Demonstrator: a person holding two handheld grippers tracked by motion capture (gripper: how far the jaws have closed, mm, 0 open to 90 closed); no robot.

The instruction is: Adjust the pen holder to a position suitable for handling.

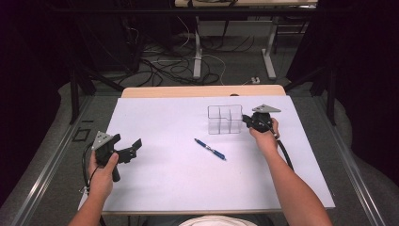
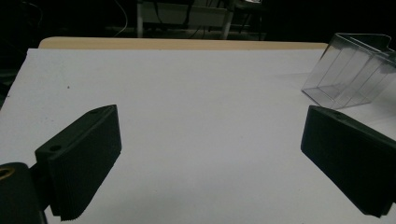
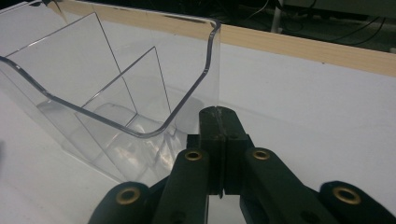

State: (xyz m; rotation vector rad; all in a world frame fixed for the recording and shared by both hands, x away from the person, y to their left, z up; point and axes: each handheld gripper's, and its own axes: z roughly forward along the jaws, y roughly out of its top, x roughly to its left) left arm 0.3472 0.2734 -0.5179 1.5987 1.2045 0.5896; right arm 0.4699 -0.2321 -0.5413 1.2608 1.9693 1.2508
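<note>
Clear organizer (image 3: pixel 107 93) pinched in right claw (image 3: pixel 218 116)

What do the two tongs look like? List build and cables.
Both are black. The left tongs have two ribbed, wedge-shaped pads, a grey three-cornered plate and a black cable. The right tongs show brass rivets, a similar plate and a thicker cable.

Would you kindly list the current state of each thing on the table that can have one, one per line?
Clear plastic compartmented organiser: upright on the white sheet, compartments empty, right wall pinched by the right claw.
Blue ballpoint pen: lying flat, apart from the organiser, untouched.
Left claw: jaws wide open, holding nothing.
Right claw: jaws shut on the organiser's wall.
</note>
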